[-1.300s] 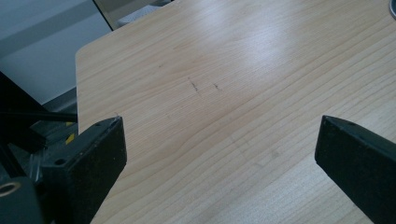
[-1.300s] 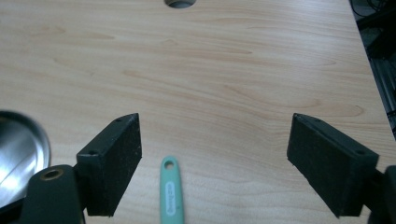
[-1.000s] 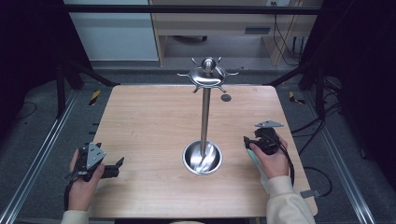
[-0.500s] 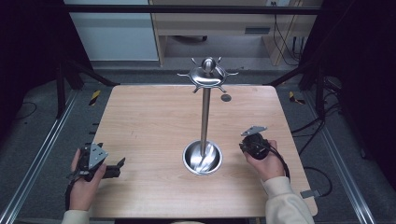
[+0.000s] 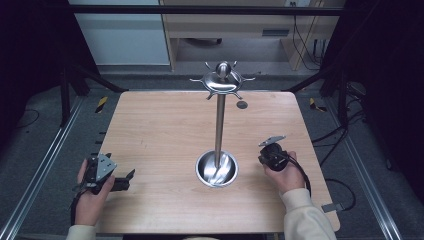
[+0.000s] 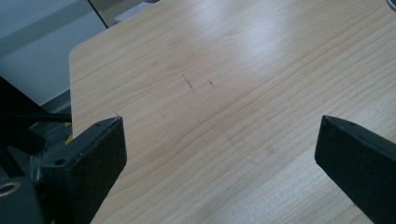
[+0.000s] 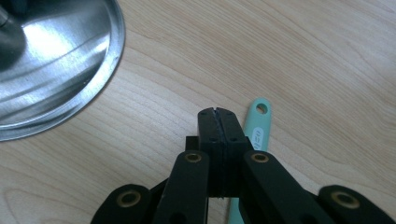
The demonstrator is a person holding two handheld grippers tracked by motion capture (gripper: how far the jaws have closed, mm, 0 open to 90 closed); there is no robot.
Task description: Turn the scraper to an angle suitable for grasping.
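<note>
1. Two grippers are held at the near edge of the table (image 5: 165, 130): the left gripper (image 5: 122, 181) at the near-left corner, the right gripper (image 5: 267, 159) just right of the bowl (image 5: 216, 170).
2. Wide-open jaws are shown in the left gripper view, with bare wood between them and nothing held.
3. Closed jaws are shown in the right gripper view (image 7: 218, 114), pressed together over the wood; whether anything is pinched cannot be told.
4. A mint-green handle (image 7: 258, 128) with a hole at its tip is seen lying on the table just beside and partly under the right jaws.
5. The steel bowl is the stand's base; its contents cannot be told among the reflections.
6. A pole (image 5: 219, 125) rises from the bowl to a hooked cap (image 5: 222, 80).
7. Farther back, a small dark disc (image 5: 242, 105) lies on the table.
</note>
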